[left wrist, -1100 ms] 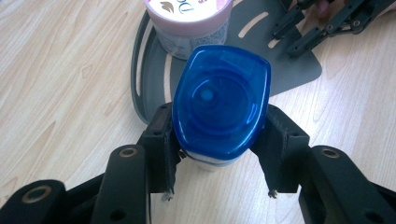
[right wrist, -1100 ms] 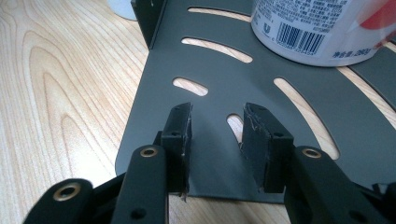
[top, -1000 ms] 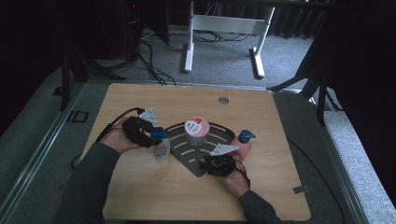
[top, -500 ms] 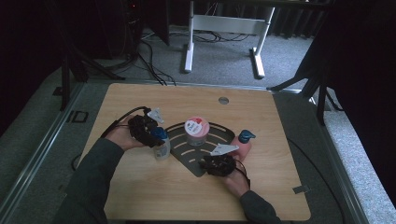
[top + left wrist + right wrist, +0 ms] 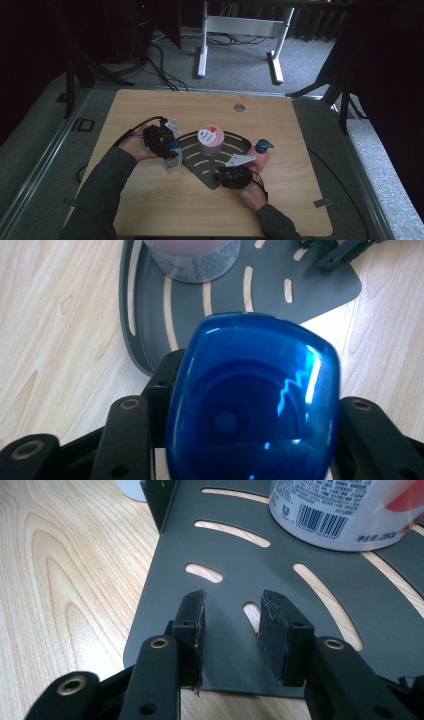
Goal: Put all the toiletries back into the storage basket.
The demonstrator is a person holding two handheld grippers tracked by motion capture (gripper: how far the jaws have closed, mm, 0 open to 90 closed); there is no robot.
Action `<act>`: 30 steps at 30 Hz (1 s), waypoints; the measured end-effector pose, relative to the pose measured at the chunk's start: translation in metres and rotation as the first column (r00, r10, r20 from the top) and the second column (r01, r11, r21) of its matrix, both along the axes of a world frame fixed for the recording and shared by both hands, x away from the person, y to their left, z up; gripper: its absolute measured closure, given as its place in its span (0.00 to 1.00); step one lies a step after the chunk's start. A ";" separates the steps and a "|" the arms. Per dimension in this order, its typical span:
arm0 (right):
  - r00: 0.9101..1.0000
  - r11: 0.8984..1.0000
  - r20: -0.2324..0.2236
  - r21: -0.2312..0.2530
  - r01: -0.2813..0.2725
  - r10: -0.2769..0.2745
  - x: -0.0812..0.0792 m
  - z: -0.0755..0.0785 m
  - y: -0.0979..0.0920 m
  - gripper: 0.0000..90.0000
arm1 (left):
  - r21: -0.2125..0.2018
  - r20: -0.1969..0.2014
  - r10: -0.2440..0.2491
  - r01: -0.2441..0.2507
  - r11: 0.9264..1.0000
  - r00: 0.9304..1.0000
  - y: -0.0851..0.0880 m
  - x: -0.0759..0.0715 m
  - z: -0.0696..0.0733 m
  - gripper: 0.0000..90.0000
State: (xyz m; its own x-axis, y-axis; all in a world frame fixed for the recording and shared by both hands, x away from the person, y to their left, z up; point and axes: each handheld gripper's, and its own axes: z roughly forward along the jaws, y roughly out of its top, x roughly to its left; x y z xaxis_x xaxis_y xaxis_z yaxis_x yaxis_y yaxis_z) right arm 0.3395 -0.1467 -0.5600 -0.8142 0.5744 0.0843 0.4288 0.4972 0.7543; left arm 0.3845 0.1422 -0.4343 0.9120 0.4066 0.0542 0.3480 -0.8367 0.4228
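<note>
A clear bottle with a shiny blue cap [image 5: 173, 156] stands on the wooden table just left of a dark grey slotted tray [image 5: 197, 161]. My left gripper [image 5: 167, 145] grips it from the left. In the left gripper view the blue cap [image 5: 252, 405] bulges between the two jaws, which hug it on both sides and have just been closing on it. On the tray stands a pink-lidded tub [image 5: 210, 139], with a pink pump bottle [image 5: 261, 156] to the tray's right. My right gripper [image 5: 230, 615] hovers open over the tray's near corner [image 5: 225, 555], nothing between its pads.
A small round hole [image 5: 239, 107] sits near the table's far edge. Bare wood [image 5: 165, 210] stretches along the front and back of the table. White furniture legs [image 5: 202, 45] and cables lie on the floor beyond. The tub's barcode label [image 5: 320, 522] faces my right gripper.
My left gripper has edged a little to the right at the blue-capped bottle. The right gripper, tray, tub and pink bottle have stayed put.
</note>
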 end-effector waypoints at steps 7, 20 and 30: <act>1.000 1.000 0.000 -0.001 0.000 0.000 0.000 0.000 0.000 0.70 | 0.023 -0.008 -0.005 0.005 1.000 1.000 -0.003 0.001 -0.003 0.56; 1.000 1.000 0.001 0.000 -0.001 0.001 0.000 0.000 0.000 0.70 | 0.021 -0.028 -0.005 0.006 1.000 1.000 -0.003 0.002 -0.004 0.58; 1.000 1.000 0.001 -0.001 -0.001 0.001 0.000 0.000 0.000 0.70 | 0.037 -0.048 -0.004 0.005 0.999 0.999 -0.004 0.004 -0.009 0.58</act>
